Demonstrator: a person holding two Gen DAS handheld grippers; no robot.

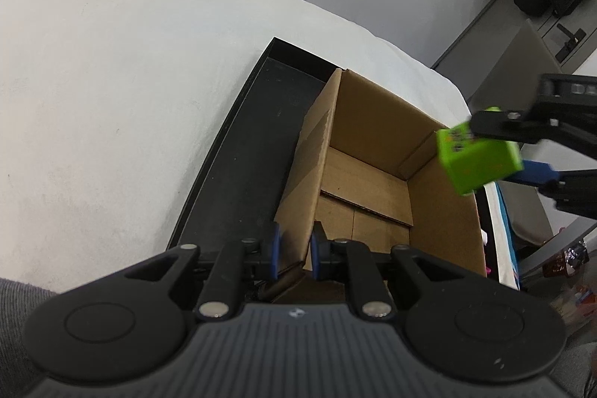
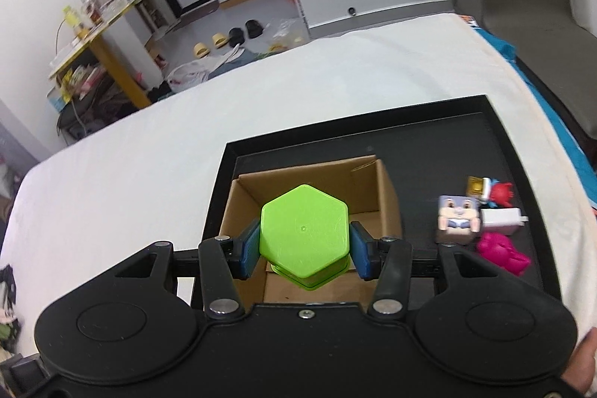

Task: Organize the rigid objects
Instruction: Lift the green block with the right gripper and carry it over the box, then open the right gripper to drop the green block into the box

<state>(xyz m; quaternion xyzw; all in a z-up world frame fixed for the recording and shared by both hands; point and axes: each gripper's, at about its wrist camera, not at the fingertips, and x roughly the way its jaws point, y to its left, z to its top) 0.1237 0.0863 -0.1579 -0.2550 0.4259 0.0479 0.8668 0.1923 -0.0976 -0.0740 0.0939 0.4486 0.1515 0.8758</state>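
An open cardboard box (image 1: 369, 152) (image 2: 369, 189) stands on a black tray (image 1: 238, 170) (image 2: 496, 144) on a white-covered table. My left gripper (image 1: 293, 256) is shut on the near left wall of the box. My right gripper (image 2: 305, 245) is shut on a green hexagonal container (image 2: 304, 234), held above the box opening. In the left wrist view the green container (image 1: 477, 159) hangs at the right, over the box's right rim, between the right gripper's fingers (image 1: 496, 125).
On the tray to the right of the box lie a picture cube (image 2: 457, 219), a pink toy (image 2: 502, 252), a white block (image 2: 500, 219), a red figure (image 2: 502, 193) and a small yellow piece (image 2: 474, 186). The white table (image 2: 149, 155) spreads to the left and behind.
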